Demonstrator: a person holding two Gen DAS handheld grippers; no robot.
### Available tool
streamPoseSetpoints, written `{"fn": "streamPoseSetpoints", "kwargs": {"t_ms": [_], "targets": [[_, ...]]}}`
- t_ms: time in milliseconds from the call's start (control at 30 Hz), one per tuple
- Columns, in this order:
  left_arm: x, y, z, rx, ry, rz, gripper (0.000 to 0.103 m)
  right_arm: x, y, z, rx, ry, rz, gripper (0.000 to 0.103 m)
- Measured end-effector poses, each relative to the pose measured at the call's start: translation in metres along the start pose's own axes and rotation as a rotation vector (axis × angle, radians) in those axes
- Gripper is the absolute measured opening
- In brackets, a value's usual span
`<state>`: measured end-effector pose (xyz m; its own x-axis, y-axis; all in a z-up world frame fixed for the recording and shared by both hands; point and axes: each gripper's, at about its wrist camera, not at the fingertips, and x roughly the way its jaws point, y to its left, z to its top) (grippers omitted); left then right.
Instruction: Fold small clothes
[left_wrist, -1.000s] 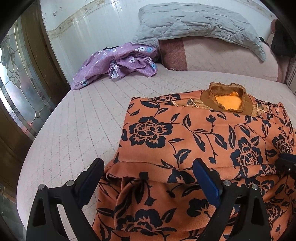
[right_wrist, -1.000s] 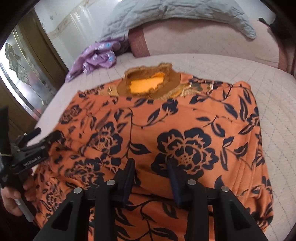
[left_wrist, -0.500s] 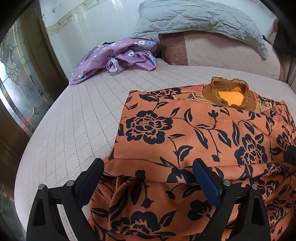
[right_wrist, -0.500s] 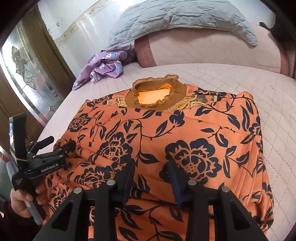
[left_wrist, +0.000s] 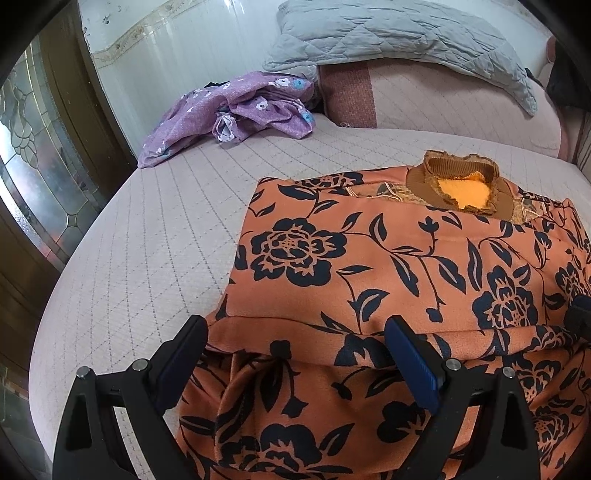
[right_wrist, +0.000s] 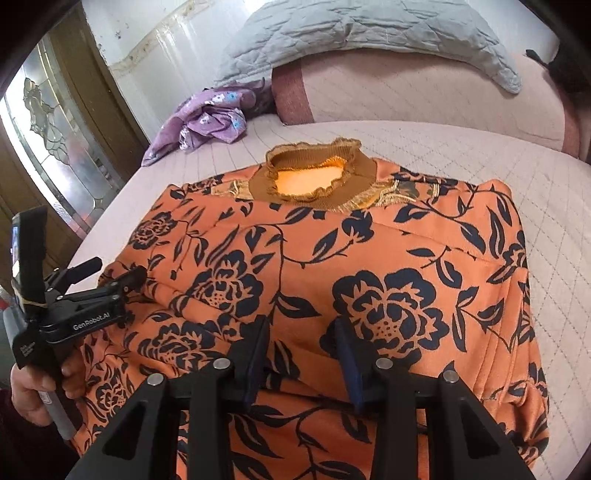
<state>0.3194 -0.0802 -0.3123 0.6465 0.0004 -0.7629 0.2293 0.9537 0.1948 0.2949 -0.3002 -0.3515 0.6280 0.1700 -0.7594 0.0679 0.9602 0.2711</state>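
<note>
Your orange top (right_wrist: 369, 266) lies front up on the bed (left_wrist: 147, 258), collar away from you, its smooth fabric printed with black roses and leaves. The ribbed brown collar (right_wrist: 314, 177) stands up in a frilled ring with a fleecy bright orange lining inside, and a band of gold trim runs just below it. The near hem is turned up, leaving a soft rounded fold across the width just ahead of both tools.

Your left gripper (left_wrist: 295, 354) has its jaws spread wide, straddling that fold near the garment's left edge; whether the pads touch the cloth can't be told. Your right gripper (right_wrist: 299, 354) has its jaws set narrow with a ridge of the folded fabric between them, though the pictures don't settle whether they pinch it.

The bed cover is a pale quilted surface with stitched diamonds. There is bare mattress to the left and beyond the collar. A crumpled purple floral garment (left_wrist: 240, 110) sits far back by the wall, near a grey quilted pillow (left_wrist: 406, 40)
</note>
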Motion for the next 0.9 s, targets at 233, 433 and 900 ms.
{"fn": "streamPoseSetpoints", "kwargs": {"t_ms": [233, 433, 900], "targets": [[0.007, -0.003, -0.003, 0.018, 0.02, 0.011, 0.096, 0.006, 0.001, 0.0, -0.009, 0.025, -0.004, 0.041], [-0.003, -0.002, -0.002, 0.019, 0.0, 0.015, 0.096, 0.008, 0.002, -0.002, -0.022, 0.03, -0.014, 0.041], [-0.08, 0.021, -0.01, -0.015, -0.131, 0.028, 0.096, -0.051, 0.011, -0.009, 0.014, -0.092, 0.028, 0.059]]}}
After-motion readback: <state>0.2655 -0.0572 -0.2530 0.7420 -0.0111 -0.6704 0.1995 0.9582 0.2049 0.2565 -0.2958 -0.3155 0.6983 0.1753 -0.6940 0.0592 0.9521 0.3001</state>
